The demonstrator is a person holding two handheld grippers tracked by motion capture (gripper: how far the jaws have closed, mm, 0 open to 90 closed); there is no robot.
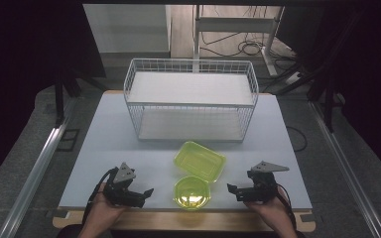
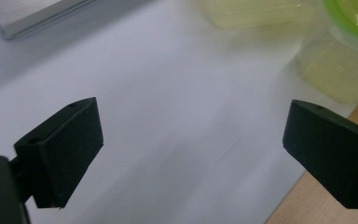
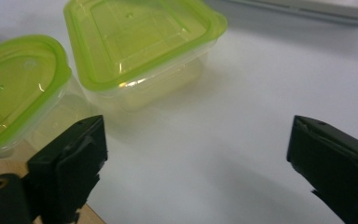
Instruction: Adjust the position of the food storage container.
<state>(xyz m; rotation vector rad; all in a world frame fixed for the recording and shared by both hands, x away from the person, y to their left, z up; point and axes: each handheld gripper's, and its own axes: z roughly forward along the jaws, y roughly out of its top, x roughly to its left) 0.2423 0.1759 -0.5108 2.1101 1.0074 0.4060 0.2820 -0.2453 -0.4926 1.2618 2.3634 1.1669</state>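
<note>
High view: two lidded tubs, square (image 1: 199, 160) and round (image 1: 191, 192), sit touching at desk (image 1: 104, 139) front, between both claws, rack (image 1: 190, 99) behind.
Left view: claw (image 2: 191, 154) wide, empty.
Right view: claw (image 3: 200, 163) wide, empty, likely ready for a grasp.

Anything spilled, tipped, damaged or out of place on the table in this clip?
Nothing stands out. Both lidded green containers, the rectangular one and the round one, sit upright near the front edge. The wire rack stands square behind them. The left gripper and right gripper are open, holding nothing.
</note>
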